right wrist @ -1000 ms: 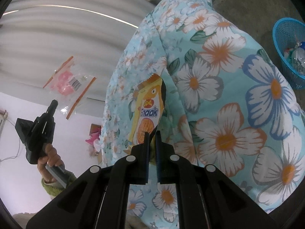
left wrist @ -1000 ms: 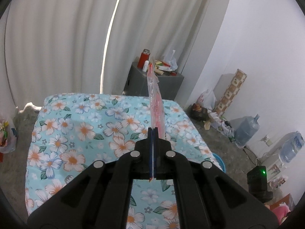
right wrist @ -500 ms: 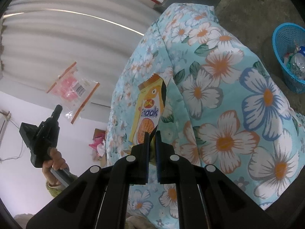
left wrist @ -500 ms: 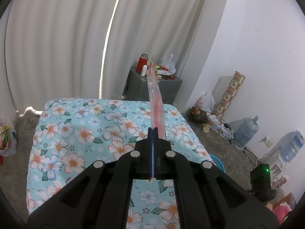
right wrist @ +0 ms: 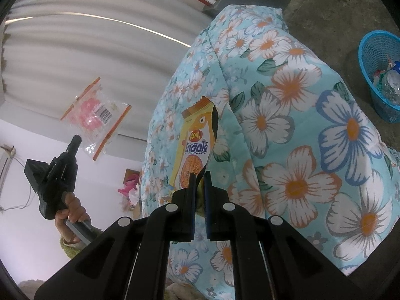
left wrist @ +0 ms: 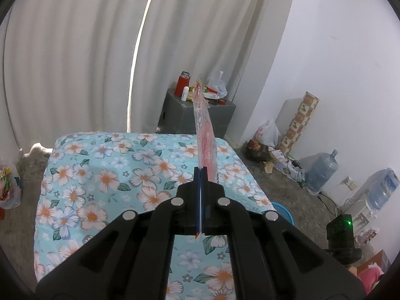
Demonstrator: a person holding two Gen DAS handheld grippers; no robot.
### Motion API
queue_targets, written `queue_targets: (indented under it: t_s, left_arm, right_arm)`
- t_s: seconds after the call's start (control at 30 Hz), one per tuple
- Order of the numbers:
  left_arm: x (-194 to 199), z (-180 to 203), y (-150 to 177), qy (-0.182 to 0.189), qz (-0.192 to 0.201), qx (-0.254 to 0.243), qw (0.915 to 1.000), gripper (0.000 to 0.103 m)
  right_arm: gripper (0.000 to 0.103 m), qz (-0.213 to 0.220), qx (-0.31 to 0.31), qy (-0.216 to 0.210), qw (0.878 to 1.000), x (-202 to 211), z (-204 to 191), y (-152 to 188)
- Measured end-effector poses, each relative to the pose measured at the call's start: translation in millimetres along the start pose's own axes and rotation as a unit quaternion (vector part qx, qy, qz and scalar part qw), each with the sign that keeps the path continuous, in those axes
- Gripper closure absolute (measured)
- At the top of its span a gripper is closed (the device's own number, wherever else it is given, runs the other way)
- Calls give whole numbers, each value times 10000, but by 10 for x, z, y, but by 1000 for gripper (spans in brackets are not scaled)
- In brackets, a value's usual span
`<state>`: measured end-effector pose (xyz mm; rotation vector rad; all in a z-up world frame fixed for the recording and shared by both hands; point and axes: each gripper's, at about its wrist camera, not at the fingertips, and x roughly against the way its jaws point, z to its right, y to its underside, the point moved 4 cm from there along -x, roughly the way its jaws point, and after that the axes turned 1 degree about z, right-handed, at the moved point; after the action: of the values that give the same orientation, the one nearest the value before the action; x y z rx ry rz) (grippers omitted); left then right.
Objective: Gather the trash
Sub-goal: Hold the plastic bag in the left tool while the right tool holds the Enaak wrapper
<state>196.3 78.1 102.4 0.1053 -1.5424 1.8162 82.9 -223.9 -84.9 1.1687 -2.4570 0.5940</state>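
Note:
My left gripper (left wrist: pixel 201 170) is shut on a clear plastic bag with pink print (left wrist: pixel 205 135), seen edge-on and sticking up above the floral bed (left wrist: pixel 100 175). In the right wrist view that same bag (right wrist: pixel 96 113) shows flat, held aloft by the left gripper (right wrist: pixel 75 140) in a person's hand (right wrist: pixel 72 210). My right gripper (right wrist: pixel 199 173) is shut on a yellow snack wrapper (right wrist: pixel 195 145), lifted over the flowered sheet (right wrist: pixel 300 150). A blue mesh trash basket (right wrist: pixel 375 57) with bottles and scraps stands on the floor at the right.
A grey cabinet (left wrist: pixel 195 115) with a red flask and clutter stands beyond the bed by the curtain. Water jugs (left wrist: pixel 322 170), bags and a patterned roll line the right wall. The basket's rim (left wrist: pixel 282 211) peeks out beside the bed.
Both views have drawn back slightly from the bed, showing more of it. The pink bag and the snack wrapper stay gripped as before.

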Motion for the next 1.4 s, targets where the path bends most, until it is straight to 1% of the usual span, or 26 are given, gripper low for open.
queue_targets:
  t_s: [1.4]
  left_arm:
    - [-65,115,-5,31,-13,-54,10000,103]
  right_arm:
    - [97,48,-25,-60,10000,45,25,-3]
